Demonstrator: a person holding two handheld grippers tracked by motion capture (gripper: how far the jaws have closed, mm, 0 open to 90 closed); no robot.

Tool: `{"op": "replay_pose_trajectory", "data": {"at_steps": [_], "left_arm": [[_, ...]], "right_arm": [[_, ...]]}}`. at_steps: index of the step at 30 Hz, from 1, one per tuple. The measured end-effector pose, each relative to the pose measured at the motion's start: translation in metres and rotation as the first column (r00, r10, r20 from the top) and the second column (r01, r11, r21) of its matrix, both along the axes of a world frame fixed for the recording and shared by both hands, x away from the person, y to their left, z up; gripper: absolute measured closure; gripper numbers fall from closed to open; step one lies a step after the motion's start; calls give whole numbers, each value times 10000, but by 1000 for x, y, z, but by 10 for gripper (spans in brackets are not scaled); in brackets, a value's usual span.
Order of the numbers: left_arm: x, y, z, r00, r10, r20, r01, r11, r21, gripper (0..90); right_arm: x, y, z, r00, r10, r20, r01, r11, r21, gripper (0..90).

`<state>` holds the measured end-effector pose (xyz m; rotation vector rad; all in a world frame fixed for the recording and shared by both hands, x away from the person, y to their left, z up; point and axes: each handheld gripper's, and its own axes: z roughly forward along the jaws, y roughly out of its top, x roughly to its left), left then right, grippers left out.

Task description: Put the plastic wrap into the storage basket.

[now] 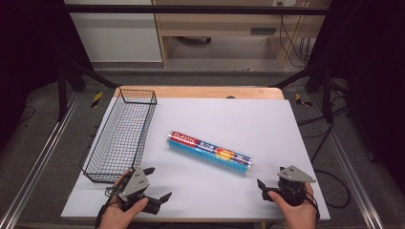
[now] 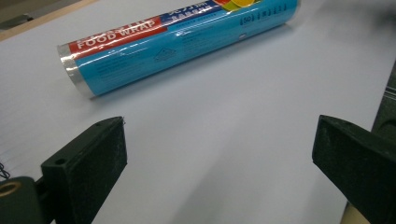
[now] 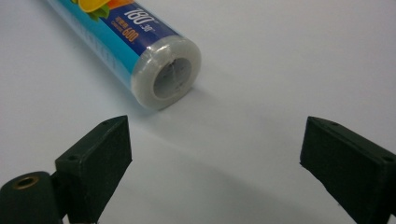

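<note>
Jaws on both grippers stand wide with nothing between them. From the high view, the left gripper (image 1: 155,183) sits at the near left of the desk (image 1: 267,124), just beside the wire basket (image 1: 122,138), and the right gripper (image 1: 265,189) at the near right. A roll of food wrap (image 1: 208,152) lies slantwise mid-desk, apart from both. Left gripper view: the roll (image 2: 180,39) lies ahead of the jaws, well apart. Right gripper view: its open end (image 3: 170,74) faces the jaws, near but untouched.
</note>
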<state>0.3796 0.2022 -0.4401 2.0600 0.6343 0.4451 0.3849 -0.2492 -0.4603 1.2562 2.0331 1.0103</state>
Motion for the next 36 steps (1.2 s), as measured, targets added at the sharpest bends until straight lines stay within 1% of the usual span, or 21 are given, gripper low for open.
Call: {"op": "replay_pose_trajectory", "data": {"at_steps": [1, 5, 6, 8, 9, 12, 15, 16, 17, 19, 20, 21, 24, 26, 28, 29, 30, 31, 33, 34, 36], "left_arm": [[-1, 0, 0, 10000, -53, -18, 53, 10000, 8, 33], [-6, 2, 2, 9997, -220, 140, 216, 9995, 248, 37], [-9, 6, 3, 9994, -279, 193, 270, 9987, 441, 37], [-13, 12, 2, 9996, -262, 109, 257, 9987, 448, 39], [-15, 15, 2, 9996, -281, 64, 278, 9986, 440, 39], [-22, 22, 2, 9995, -315, 22, 314, 9983, 492, 39], [-28, 26, 3, 9991, -414, 20, 412, 9979, 499, 39], [-29, 26, 3, 9991, -421, 27, 419, 9978, 511, 39], [-30, 27, 4, 9990, -452, -3, 451, 9976, 522, 39], [-31, 28, 4, 9990, -450, 22, 449, 9976, 523, 39], [-31, 28, 4, 9990, -450, 22, 449, 9976, 523, 39], [-31, 28, 5, 9991, -431, 39, 429, 9980, 464, 39], [-31, 29, 5, 9992, -400, 28, 398, 9982, 438, 39], [-31, 29, 5, 9992, -397, 4, 396, 9983, 416, 39], [-30, 30, 5, 9993, -367, -14, 367, 9984, 425, 39], [-30, 30, 5, 9993, -367, -32, 368, 9984, 422, 39], [-30, 30, 5, 9993, -374, -43, 376, 9984, 420, 39], [-30, 30, 5, 9993, -378, -43, 379, 9984, 420, 39], [-30, 30, 5, 9992, -394, -68, 396, 9984, 415, 39], [-30, 30, 5, 9991, -407, -76, 409, 9983, 422, 39], [-30, 30, 4, 9991, -414, -100, 418, 9982, 424, 39]], "right_arm": [[0, 1, 0, 10000, 16, -26, -16, 10000, 83, 99], [0, 4, 2, 9995, 262, -164, -262, 9997, 32, 147], [2, 7, 5, 9985, 462, -291, -466, 9988, -129, 148], [3, 11, 10, 9971, 663, -368, -676, 9971, -348, 147], [4, 13, 12, 9952, 785, -589, -813, 9956, -460, 146], [10, 18, 23, 9880, 1161, -1022, -1262, 9871, -984, 111], [19, 25, 36, 9770, 1622, -1382, -1821, 9725, -1455, 98], [24, 29, 42, 9706, 1858, -1530, -2109, 9629, -1683, 98], [27, 32, 45, 9680, 1959, -1570, -2239, 9565, -1868, 98], [36, 40, 54, 9523, 2386, -1901, -2791, 9331, -2270, 103], [36, 40, 54, 9523, 2386, -1901, -2791, 9331, -2270, 103], [46, 48, 64, 9418, 2639, -2082, -3139, 9120, -2640, 103], [66, 60, 76, 9262, 2985, -2303, -3593, 8838, -2995, 103], [80, 71, 80, 9156, 3163, -2484, -3849, 8681, -3134, 104], [95, 80, 78, 9049, 3304, -2683, -4066, 8575, -3153, 104], [102, 85, 75, 8986, 3336, -2851, -4161, 8543, -3116, 104], [108, 89, 72, 8932, 3384, -2962, -4232, 8552, -2991, 104], [113, 93, 68, 8849, 3476, -3101, -4366, 8511, -2916, 103], [121, 102, 61, 8682, 3683, -3326, -4649, 8381, -2855, 101], [124, 106, 56, 8592, 3776, -3453, -4805, 8275, -2906, 95], [129, 114, 48, 8419, 3837, -3793, -5030, 8126, -2943, 93]]}}
